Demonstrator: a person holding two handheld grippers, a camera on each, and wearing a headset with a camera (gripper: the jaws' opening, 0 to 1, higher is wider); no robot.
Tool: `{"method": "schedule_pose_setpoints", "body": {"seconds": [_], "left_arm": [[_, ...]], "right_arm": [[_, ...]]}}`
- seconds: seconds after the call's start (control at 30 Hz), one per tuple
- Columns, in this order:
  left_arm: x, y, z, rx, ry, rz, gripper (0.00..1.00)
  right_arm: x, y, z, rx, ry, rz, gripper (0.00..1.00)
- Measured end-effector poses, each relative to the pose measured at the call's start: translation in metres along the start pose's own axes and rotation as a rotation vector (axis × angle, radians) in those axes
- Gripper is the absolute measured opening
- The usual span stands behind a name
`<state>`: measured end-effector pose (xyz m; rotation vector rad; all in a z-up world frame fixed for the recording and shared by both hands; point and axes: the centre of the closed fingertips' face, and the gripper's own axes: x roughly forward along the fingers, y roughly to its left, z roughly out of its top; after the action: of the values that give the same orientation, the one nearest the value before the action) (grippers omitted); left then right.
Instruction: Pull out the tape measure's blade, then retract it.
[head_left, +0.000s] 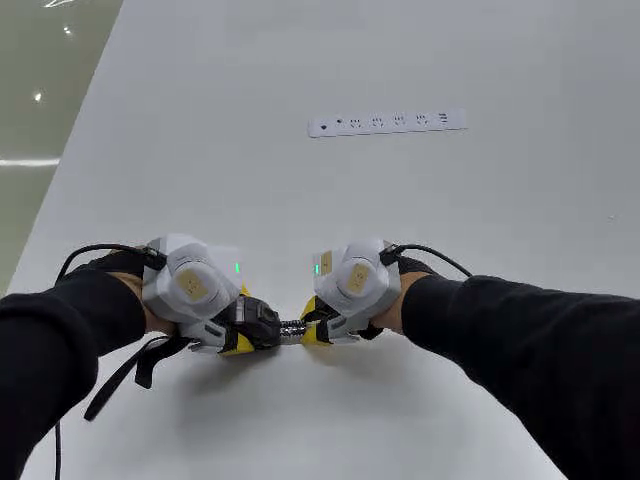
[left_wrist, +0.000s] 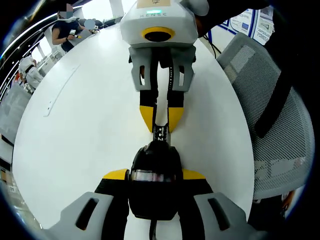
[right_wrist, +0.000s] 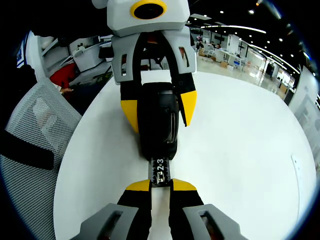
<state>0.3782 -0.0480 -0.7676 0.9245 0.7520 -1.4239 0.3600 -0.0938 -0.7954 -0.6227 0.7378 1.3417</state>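
Note:
A black tape measure (head_left: 256, 322) sits low over the white table, clamped between the yellow-tipped jaws of my left gripper (head_left: 236, 330). In the left gripper view its case (left_wrist: 155, 177) fills the space between my jaws. A short length of blade (head_left: 292, 326) runs out of the case to my right gripper (head_left: 316, 331), which is shut on the blade's end. The right gripper view shows the printed blade (right_wrist: 160, 171) entering my jaws, with the case (right_wrist: 158, 122) just beyond, held by the left gripper (right_wrist: 156, 107). The two grippers face each other, a few centimetres apart.
A white power strip (head_left: 387, 123) lies flat further back on the white table (head_left: 300, 180). A black strap (head_left: 130, 372) hangs from the left hand onto the table. A grey mesh chair (left_wrist: 272, 105) stands beside the table edge.

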Motion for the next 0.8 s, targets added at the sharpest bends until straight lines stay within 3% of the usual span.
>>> {"method": "schedule_pose_setpoints", "body": {"seconds": [0.4,0.5,0.57,0.63,0.8], "left_arm": [[0.000,0.000,0.000,-0.001,-0.009,0.009,0.32],[-0.001,0.000,0.000,-0.001,-0.010,0.009,0.32],[-0.001,0.000,0.000,-0.002,-0.011,0.009,0.32],[-0.001,-0.001,0.000,-0.002,-0.012,0.008,0.32],[-0.001,-0.001,0.000,0.000,-0.011,0.007,0.32]], "right_arm": [[0.002,0.000,0.003,0.014,-0.003,-0.010,0.11],[0.003,0.003,0.011,0.062,-0.047,-0.002,0.13],[0.006,0.004,0.013,0.048,-0.043,-0.006,0.15],[0.010,0.000,0.010,0.023,-0.020,-0.036,0.13],[0.010,-0.001,0.012,0.051,-0.057,-0.039,0.11]]}}
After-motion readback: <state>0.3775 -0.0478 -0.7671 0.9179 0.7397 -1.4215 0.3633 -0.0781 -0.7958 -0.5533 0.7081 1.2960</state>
